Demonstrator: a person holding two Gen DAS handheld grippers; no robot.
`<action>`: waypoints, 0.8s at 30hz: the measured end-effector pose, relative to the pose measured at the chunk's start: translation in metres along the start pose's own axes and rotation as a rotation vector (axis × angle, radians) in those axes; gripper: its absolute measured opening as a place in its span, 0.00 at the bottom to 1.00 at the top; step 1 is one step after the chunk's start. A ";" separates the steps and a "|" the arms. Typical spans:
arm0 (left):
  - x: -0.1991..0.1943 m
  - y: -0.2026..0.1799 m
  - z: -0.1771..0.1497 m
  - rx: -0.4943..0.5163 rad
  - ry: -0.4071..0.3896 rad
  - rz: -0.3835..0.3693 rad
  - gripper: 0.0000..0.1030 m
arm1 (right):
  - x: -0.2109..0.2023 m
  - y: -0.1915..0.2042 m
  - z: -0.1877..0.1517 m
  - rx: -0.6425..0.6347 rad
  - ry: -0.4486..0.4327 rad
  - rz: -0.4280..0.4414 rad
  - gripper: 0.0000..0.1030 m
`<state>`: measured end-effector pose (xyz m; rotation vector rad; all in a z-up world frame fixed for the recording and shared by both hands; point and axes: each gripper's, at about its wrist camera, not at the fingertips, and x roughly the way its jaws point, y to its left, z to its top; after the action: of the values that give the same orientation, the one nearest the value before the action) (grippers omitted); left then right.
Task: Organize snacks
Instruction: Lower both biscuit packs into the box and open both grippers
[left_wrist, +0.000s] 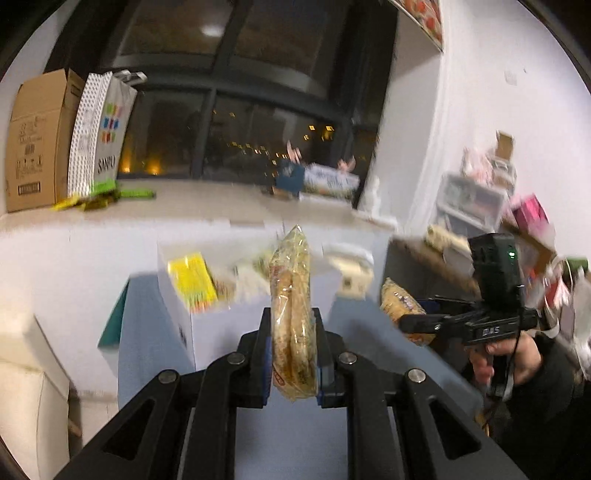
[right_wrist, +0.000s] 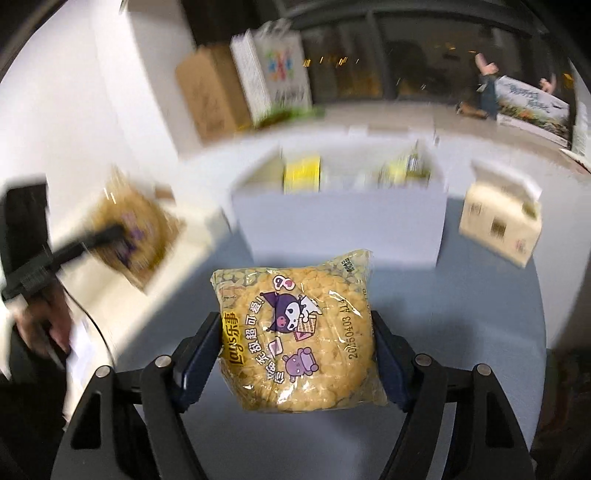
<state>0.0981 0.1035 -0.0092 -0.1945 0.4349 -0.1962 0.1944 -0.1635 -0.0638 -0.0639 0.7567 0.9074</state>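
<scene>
I am gripping 2 light, crinkly, crushable cracker packs above the worktop (right_wrist: 480, 332), my left tool (left_wrist: 293, 350) pinching one pack (left_wrist: 293, 314) edge-on, my right tool (right_wrist: 297, 354) spanning the other pack (right_wrist: 295, 332) across its flat sides.

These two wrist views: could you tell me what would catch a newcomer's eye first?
Most striking is the yellow snack packet with cartoon characters, filling the middle of the right wrist view between the fingers of the right gripper. In the left wrist view, the left gripper pinches a second packet edge-on, at centre. Behind both stands an open white box already holding yellow snacks.
</scene>
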 end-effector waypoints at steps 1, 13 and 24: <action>0.007 0.003 0.011 -0.003 -0.013 0.016 0.18 | -0.004 -0.003 0.012 0.013 -0.029 0.005 0.78; 0.145 0.058 0.091 -0.067 0.072 0.160 0.18 | 0.078 -0.080 0.168 0.265 -0.084 -0.005 0.78; 0.161 0.072 0.078 -0.028 0.120 0.253 1.00 | 0.108 -0.108 0.177 0.318 -0.077 -0.080 1.00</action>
<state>0.2856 0.1474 -0.0197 -0.1543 0.5771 0.0472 0.4147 -0.0939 -0.0264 0.2183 0.8127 0.7011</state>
